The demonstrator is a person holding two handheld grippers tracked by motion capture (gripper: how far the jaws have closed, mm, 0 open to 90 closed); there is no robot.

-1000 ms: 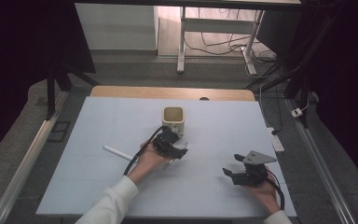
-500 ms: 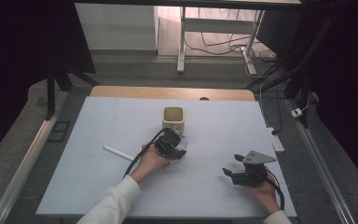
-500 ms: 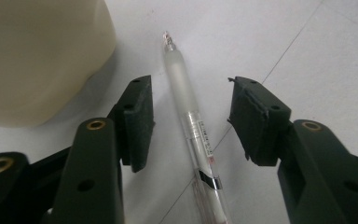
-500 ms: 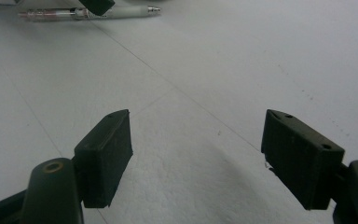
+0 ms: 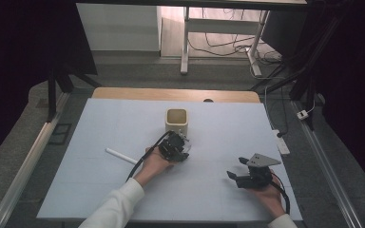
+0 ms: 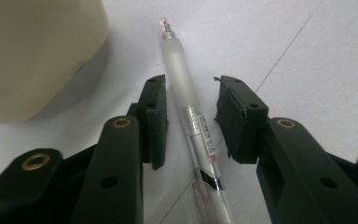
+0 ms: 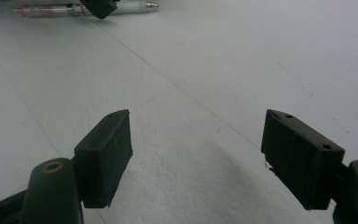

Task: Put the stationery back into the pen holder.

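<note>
Left claw (image 6: pixel 189 109) is straddling the pen (image 6: pixel 191 116) on the bench (image 5: pixel 100 190), just beside the cream cup (image 5: pixel 177 121). Jaws have just been closing with the pen between them, but I see a gap on both sides of the barrel in the left gripper view, so no squeeze yet: still released, not grasping.

Right claw (image 7: pixel 198 156) sits spread wide and empty over bare bench, well apart from the pen.

Risks as I read them:
- The pen lies nearer the left pad than the right. If that pad lands first, I'd expect the round barrel to roll or skid sideways instead of getting pinched.
- The pads sit around mid-barrel, near the label and clear grip section. A smooth frosted barrel and a shallow bite could let it pivot nose-down on the lift.
- The cup is close to the left jaw. Any swing that way could nudge or tip it.
- The tip (image 6: pixel 166 22) points past the cup's side, so the pen needs turning upright before it could go in.

Containers: just the one cup, upright and open-topped. From the high view the inside looks empty, though it's small and shaded, so I wouldn't swear to it. A second white stick-like item (image 5: pixel 121 156) lies on the bench left of my left hand (image 5: pixel 154 164).
</note>
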